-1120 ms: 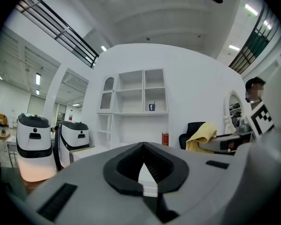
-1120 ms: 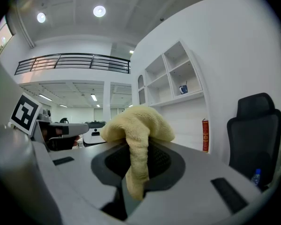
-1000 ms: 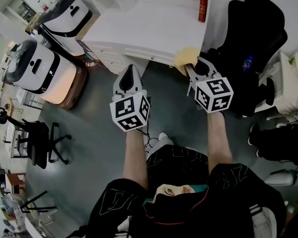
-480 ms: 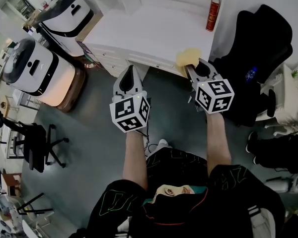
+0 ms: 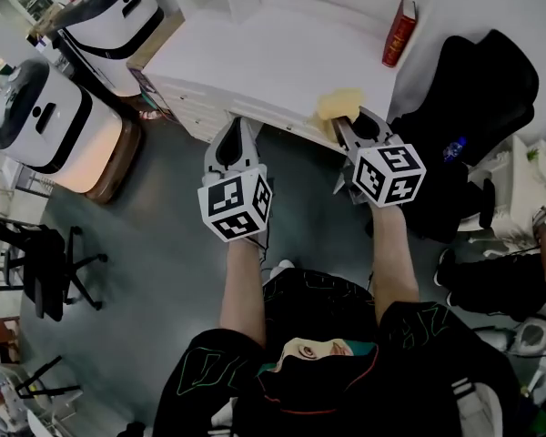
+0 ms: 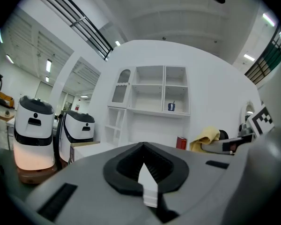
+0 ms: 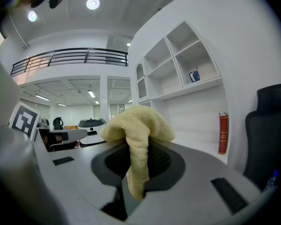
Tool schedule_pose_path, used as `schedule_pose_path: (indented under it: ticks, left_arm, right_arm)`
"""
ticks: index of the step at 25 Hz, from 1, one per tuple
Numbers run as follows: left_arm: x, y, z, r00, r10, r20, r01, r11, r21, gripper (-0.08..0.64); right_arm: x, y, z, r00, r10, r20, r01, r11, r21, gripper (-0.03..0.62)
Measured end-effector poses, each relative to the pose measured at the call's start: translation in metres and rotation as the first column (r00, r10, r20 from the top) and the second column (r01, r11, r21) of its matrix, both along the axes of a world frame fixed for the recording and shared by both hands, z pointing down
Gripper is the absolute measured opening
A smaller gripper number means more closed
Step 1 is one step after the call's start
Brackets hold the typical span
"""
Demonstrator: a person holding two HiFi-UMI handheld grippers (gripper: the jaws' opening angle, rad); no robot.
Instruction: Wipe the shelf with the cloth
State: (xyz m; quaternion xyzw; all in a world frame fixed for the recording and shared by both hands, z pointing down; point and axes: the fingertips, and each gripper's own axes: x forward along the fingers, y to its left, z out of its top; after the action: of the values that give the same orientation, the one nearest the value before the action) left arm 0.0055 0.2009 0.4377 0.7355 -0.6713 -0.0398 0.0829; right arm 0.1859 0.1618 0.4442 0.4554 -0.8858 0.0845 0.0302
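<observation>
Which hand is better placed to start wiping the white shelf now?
Right. The right tool is shut on the yellow cloth at the shelf's front edge; the left tool is shut and holds nothing.

Your cloth (image 7: 139,125) is pale yellow terry, bunched into a soft mound at centre frame. It is pinched in your right claw (image 5: 346,127), with one fold hanging down between the jaws. The shelf (image 7: 180,62), white with open square compartments, stands upright at the upper right, apart from the cloth.
</observation>
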Motion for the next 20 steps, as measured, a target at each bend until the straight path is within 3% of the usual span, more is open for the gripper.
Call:
schedule_pose_path:
  ticks: [9,20]
  left_arm:
    - [-0.028,-0.026,-0.006,0.999,-0.024,-0.045,0.025,0.999,0.025,0.0]
    - [-0.02,-0.102,0.011,0.999,-0.01,0.037,0.011,1.0,-0.021,0.0]
  right_arm:
    - [-0.024,-0.022,-0.009,0.999,-0.019,-0.034,0.02,1.0,0.02,0.06]
    - [-0.013,-0.109,0.01,1.0,0.031,-0.001,-0.031,0.999,0.025,0.061]
